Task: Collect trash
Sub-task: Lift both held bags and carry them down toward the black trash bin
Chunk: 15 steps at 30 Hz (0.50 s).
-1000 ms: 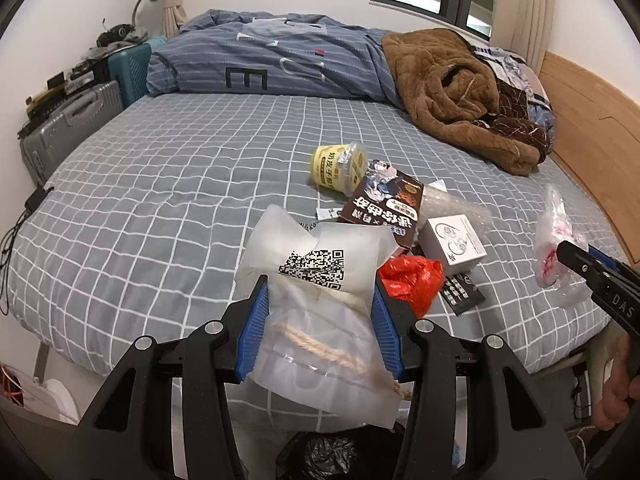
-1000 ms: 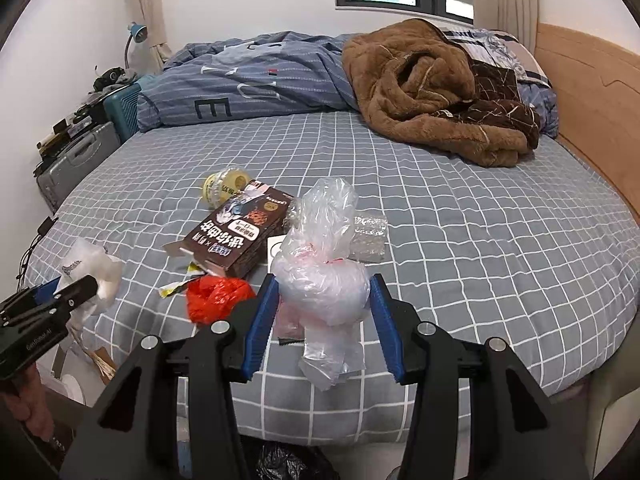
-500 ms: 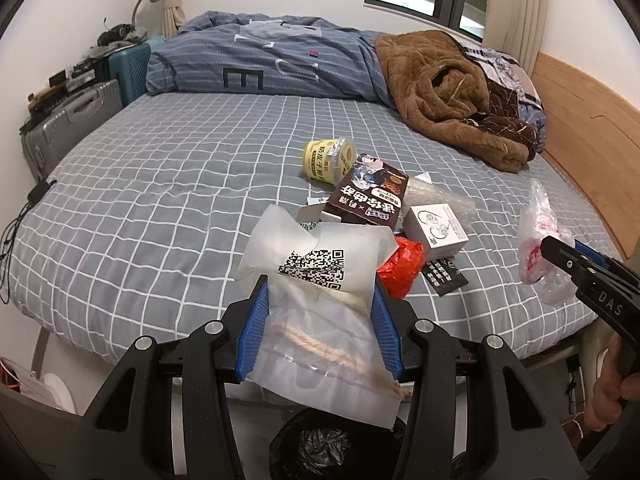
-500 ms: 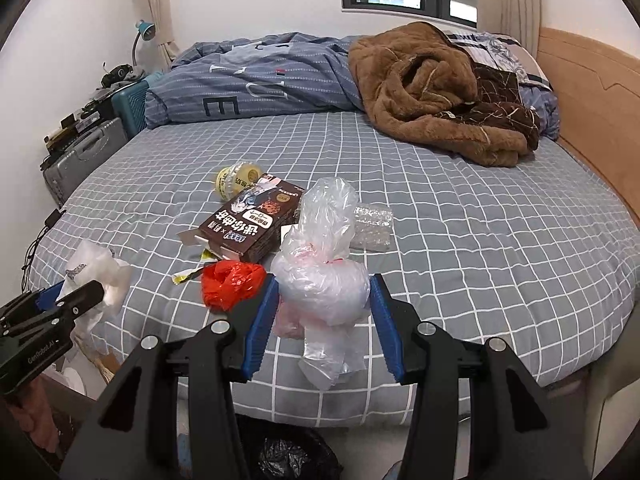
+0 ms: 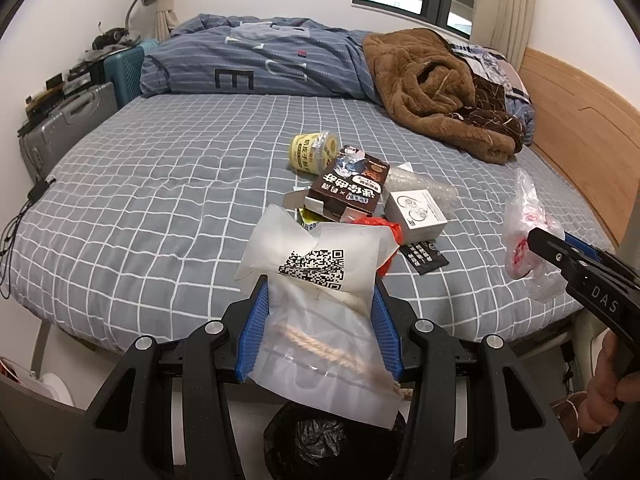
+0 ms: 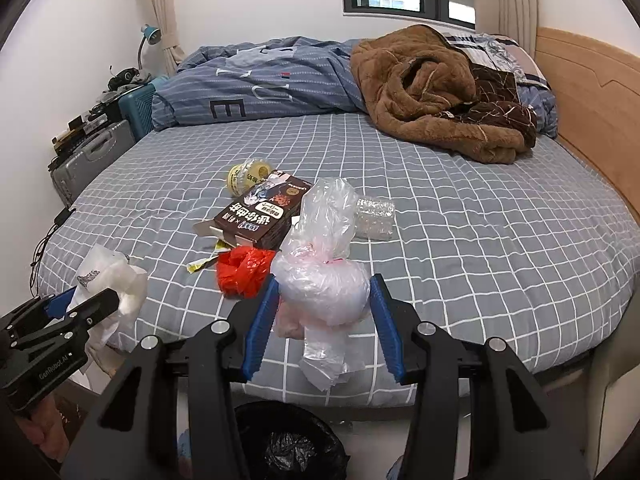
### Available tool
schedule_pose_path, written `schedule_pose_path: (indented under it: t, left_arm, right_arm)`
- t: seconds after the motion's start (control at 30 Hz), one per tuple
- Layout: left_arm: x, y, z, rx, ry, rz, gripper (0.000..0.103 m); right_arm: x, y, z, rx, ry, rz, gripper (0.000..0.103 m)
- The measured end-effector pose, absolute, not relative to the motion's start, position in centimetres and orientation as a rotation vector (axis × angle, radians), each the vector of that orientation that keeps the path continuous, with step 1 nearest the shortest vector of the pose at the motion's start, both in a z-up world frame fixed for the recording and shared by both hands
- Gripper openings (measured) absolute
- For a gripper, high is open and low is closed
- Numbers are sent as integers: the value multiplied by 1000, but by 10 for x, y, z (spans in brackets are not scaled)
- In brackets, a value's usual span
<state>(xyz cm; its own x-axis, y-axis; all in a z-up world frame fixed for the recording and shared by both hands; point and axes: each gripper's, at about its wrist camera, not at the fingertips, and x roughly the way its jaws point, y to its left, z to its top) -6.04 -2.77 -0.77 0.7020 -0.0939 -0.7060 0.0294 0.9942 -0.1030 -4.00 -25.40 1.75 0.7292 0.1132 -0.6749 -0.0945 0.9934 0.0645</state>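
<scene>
My left gripper [image 5: 318,312] is shut on a frosted plastic bag with a QR code [image 5: 320,280] and holds it off the bed's front edge, above a black-lined trash bin [image 5: 316,440]. My right gripper [image 6: 322,312] is shut on a knotted clear plastic bag [image 6: 322,276], above the same bin [image 6: 288,440]. On the bed lie a brown box [image 5: 348,190], a yellow cup [image 5: 310,152], a white box [image 5: 416,216], a red wrapper [image 6: 244,272], a black packet [image 5: 424,254] and a clear bubble pack [image 6: 376,216].
A grey checked bed [image 5: 160,184] fills the view, with a blue duvet [image 5: 260,64] and brown blanket [image 5: 432,88] at the back. A wooden headboard [image 5: 576,120] is on the right. Suitcases [image 5: 68,124] stand at the left wall.
Both grippers have drawn back from the bed with their bags held. The bed's front edge and the black bin below show more in both views.
</scene>
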Motion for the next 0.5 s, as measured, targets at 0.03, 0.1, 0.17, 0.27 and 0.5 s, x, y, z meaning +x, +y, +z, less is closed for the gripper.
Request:
schedule_pose_path:
  t: [0.03, 0.1, 0.17, 0.27, 0.5]
  left_arm:
    - [-63, -28, -8, -88, 790, -70, 48]
    - [-67, -29, -9, -88, 796, -73, 48]
    - [-72, -29, -11, -87, 797, -75, 48]
    - [-78, -30, -12, -85, 805, -77, 48]
    - [-91, -32, -20, -83, 826, -78, 47]
  right_arm:
    - [-44, -254, 18, 27, 744, 115, 45]
    - [-50, -254, 18, 26, 743, 116, 45]
    - [-55, -253, 18, 28, 744, 117, 45]
    - [-63, -252, 17, 27, 745, 120, 45]
    - [-74, -249, 13, 30, 757, 123, 45]
